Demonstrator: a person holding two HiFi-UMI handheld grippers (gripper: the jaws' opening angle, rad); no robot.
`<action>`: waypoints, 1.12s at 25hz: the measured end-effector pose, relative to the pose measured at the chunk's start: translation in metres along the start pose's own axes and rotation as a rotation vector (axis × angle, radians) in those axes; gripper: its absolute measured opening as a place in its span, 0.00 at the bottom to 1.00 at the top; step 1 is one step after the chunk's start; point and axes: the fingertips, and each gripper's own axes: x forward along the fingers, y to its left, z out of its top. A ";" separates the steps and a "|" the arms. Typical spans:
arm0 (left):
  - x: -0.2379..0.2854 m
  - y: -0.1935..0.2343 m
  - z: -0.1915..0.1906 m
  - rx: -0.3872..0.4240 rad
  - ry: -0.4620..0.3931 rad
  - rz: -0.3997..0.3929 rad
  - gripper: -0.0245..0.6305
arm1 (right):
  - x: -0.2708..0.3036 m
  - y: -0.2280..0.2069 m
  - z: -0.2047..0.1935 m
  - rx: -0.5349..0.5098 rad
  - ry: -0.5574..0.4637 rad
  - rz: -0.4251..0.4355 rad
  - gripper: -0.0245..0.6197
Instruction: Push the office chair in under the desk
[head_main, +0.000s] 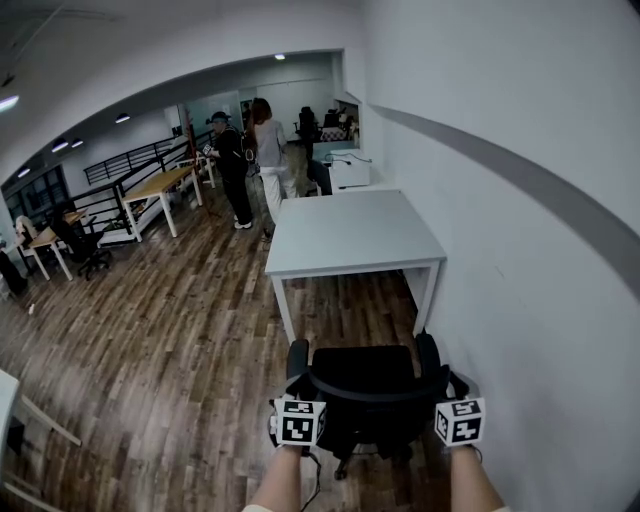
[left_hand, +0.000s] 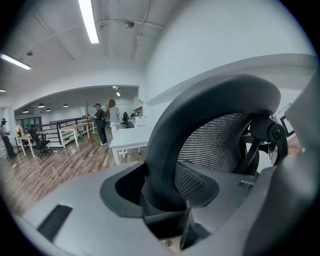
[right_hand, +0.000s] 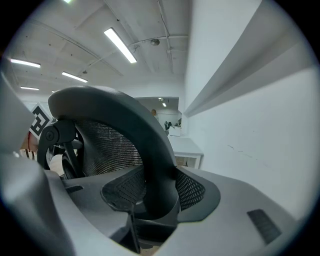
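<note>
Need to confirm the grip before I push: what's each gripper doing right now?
Left gripper: closed on the chair back, at its rim.
Right gripper: closed on the chair back, at the rim's other side.

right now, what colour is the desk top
White; the desk top shows best in the head view.

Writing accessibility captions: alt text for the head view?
The left gripper and right gripper each clamp their jaws on the backrest of a black mesh office chair, which stands short of a white rectangular desk against a white wall. Far beyond stand two people.
</note>
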 end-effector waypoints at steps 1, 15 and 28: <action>0.004 0.002 0.001 -0.001 0.000 -0.002 0.32 | 0.004 0.000 0.000 -0.001 0.002 -0.002 0.35; 0.056 0.022 0.027 0.003 -0.009 -0.019 0.32 | 0.057 -0.011 0.019 0.007 0.003 -0.002 0.36; 0.112 0.037 0.051 0.006 -0.009 0.011 0.32 | 0.118 -0.030 0.035 0.002 0.002 0.022 0.36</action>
